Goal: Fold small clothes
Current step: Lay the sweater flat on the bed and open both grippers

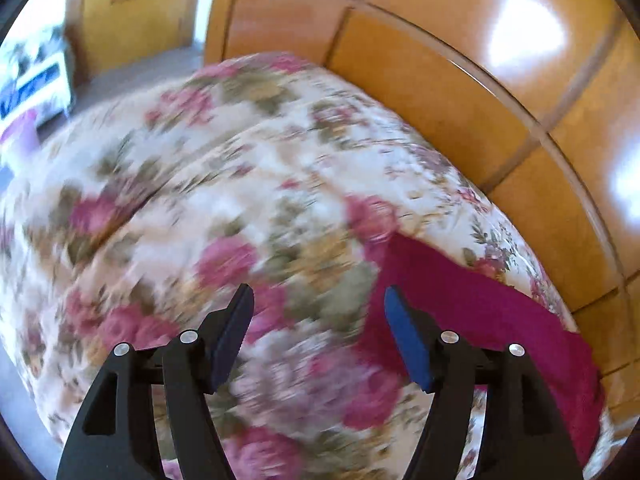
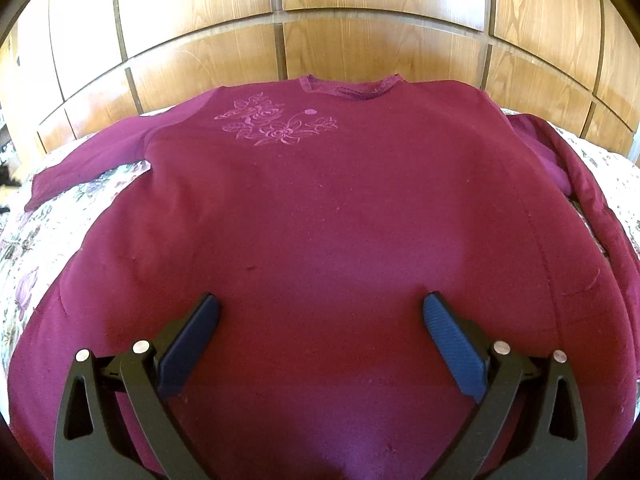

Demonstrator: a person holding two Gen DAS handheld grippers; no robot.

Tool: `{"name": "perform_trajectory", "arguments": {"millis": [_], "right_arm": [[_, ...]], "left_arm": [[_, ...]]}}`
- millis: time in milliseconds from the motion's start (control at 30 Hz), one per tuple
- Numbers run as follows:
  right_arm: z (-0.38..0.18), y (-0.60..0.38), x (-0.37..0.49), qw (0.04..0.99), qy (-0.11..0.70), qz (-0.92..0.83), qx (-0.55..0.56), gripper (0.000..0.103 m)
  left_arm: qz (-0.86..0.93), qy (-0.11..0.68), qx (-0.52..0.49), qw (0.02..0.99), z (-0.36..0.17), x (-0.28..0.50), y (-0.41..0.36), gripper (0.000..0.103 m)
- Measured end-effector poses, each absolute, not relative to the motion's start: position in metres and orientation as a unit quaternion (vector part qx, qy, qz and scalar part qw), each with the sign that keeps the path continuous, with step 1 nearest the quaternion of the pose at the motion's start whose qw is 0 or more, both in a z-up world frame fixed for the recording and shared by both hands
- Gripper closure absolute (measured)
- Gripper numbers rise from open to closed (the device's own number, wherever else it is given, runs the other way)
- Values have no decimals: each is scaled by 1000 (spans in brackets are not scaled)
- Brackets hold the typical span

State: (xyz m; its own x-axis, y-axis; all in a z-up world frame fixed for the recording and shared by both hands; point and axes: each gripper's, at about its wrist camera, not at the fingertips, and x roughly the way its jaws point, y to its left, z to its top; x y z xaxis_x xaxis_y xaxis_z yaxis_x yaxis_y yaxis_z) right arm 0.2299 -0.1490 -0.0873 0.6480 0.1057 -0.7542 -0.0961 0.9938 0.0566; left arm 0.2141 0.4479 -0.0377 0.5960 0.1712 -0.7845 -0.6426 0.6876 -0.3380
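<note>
A maroon long-sleeved top (image 2: pixel 340 208) with pink flower embroidery (image 2: pixel 276 124) lies flat, front up, on a floral bed, neck toward the wooden headboard. Its left sleeve (image 2: pixel 80 164) lies stretched out; its right sleeve (image 2: pixel 580 184) is bunched along the side. My right gripper (image 2: pixel 320 312) is open and empty, hovering over the lower part of the top. My left gripper (image 1: pixel 319 300) is open and empty over the floral bedspread (image 1: pixel 224 184), with a part of the maroon top (image 1: pixel 480 320) just to its right. The left wrist view is blurred.
A glossy wooden headboard (image 2: pixel 360 40) runs behind the bed and also shows in the left wrist view (image 1: pixel 460 80). The floral bedspread shows on both sides of the top (image 2: pixel 36 240). Beyond the bed are a wooden door (image 1: pixel 132 12) and a white cabinet (image 1: pixel 36 80).
</note>
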Motion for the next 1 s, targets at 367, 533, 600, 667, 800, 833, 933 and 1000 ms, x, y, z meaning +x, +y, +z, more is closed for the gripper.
{"name": "perform_trajectory", "arguments": {"millis": [367,533,600,667,800,833,933,1000], "right_arm": [[-87,-146,229,907,417,48,-7,2],[-87,-146,229,907,417,48,-7,2],[-87,-146,229,908,417,48,-7,2],[-87,-146,229,908,417,48,-7,2],[-87,-147,229,908,417,48,-6,2],[-87,-147,229,908,417,48,-6,2],[-87,-147,229,908,416,48,-6,2],[-86,-148,229,908,416,48,-5,2]], "left_arm": [[157,386,-322,850,-66,217,412,36],[156,386,-318,852,-62,230,396,93],[142,344,-320,871,-38,211,390,93],[142,323,-315,881,-20,193,387,93],[190,379,-259,868,-40,200,384,94],[191,399,-263,857,-52,203,387,94],[218,413,-278,839,-70,207,388,86],[228,404,-287,838,-63,198,379,62]]}}
